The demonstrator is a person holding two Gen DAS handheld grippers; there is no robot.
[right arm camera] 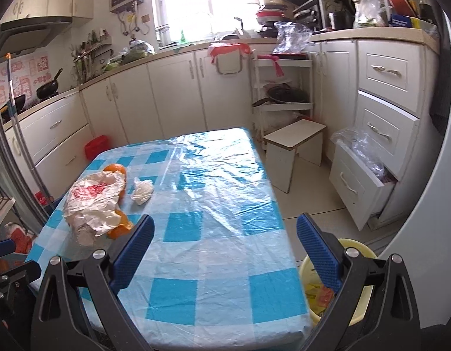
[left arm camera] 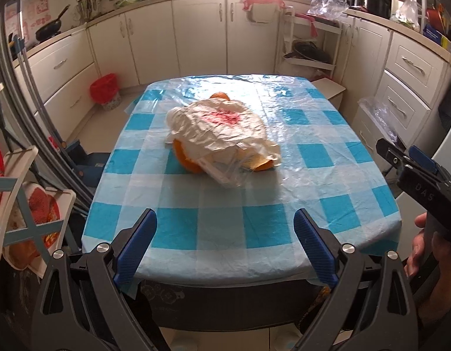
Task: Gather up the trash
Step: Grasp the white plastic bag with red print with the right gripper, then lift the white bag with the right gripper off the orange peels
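- While both tools hang short of the near edge of the blue-and-white checked plastic-covered worktop point(left arm camera: 225, 219), nothing is gripped, so I judge the task to be at its approach step, with the pick-up not yet begun.
- Left tool point(left arm camera: 225, 241): its blue-padded fingers stand wide apart and empty, aimed straight at the crumpled white plastic bag with red print point(left arm camera: 222, 128) in the middle of the worktop.
- Right tool point(right arm camera: 225, 250): also spread wide and empty, pointing over the worktop's right side.
- Under and beside the bag lie pieces of orange peel point(right arm camera: 120, 228), touching it; a small wad of white tissue point(right arm camera: 142, 191) sits just beside the bag, apart from it.
- A pale yellow plastic basin point(right arm camera: 354, 266) holding scraps stands on the floor below the right tool; it looks like the collecting bin, though that is a guess.
- Next move, as I judge it: reach a tool forward to the bag, close on a raised fold, and lift gently, since loose peel may spill from thin film.
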